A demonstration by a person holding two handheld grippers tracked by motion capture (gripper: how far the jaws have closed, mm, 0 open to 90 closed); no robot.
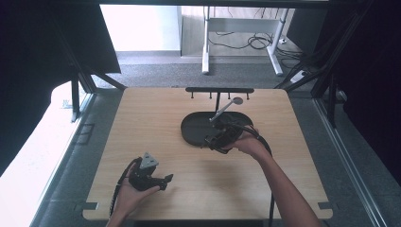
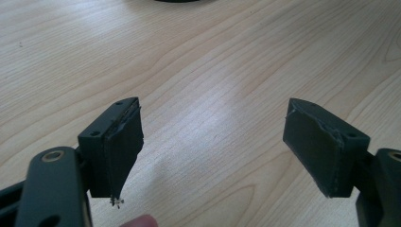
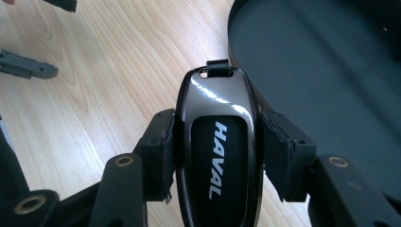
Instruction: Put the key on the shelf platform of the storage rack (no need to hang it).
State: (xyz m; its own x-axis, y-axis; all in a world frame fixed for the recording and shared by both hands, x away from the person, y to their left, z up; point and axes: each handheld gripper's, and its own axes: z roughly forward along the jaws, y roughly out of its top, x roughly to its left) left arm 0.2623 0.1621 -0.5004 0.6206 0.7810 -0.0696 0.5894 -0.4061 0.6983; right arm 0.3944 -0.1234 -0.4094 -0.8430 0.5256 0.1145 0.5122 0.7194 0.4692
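The right claw [image 3: 215,156] grips a car key [image 3: 216,151] at the near edge of the dark tray [image 3: 326,71], above the tabletop [image 1: 156,118]. The left claw [image 2: 213,146] hangs released, near left. Judging by this, picking up is done; placing remains.

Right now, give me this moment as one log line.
left gripper: open, empty, over table | right gripper: shut on HAVAL key fob | beside black tray

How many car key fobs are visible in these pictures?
1. The glossy dark car key fob marked HAVAL is clamped between the jaws of the right gripper, beside the rim of the black oval tray. Others may be hidden behind the hand.
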